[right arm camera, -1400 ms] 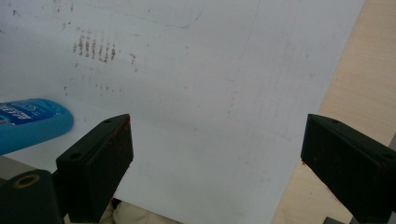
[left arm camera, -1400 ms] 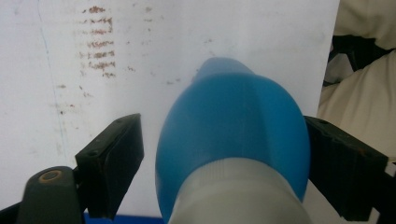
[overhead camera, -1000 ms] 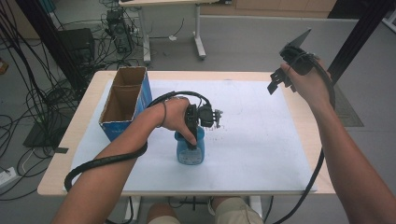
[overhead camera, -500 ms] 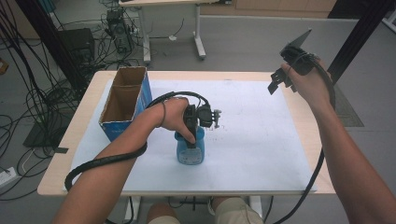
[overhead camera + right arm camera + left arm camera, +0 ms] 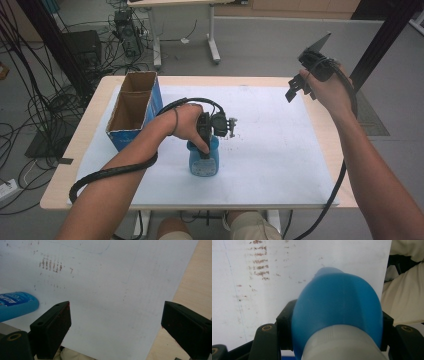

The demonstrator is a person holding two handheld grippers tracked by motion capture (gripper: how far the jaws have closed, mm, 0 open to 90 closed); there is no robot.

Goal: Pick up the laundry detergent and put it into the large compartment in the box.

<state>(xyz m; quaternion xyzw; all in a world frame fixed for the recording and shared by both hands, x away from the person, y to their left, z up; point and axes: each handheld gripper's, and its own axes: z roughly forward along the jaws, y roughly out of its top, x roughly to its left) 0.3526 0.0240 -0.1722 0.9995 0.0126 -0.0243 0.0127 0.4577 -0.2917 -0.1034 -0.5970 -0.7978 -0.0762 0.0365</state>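
Left gripper [image 5: 206,150] is clamping the blue bottle [image 5: 204,161] near its top on the white sheet [image 5: 270,155] by the front table edge, while the right gripper [image 5: 296,92], jaws spread wide, is hovering empty over the far right corner.

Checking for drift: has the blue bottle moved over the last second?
No. The blue bottle keeps its place relative to the cardboard box, clamped by the left hand-held gripper.

Bottle [image 5: 204,161] on sheet [image 5: 270,145], box [image 5: 134,107] to its left
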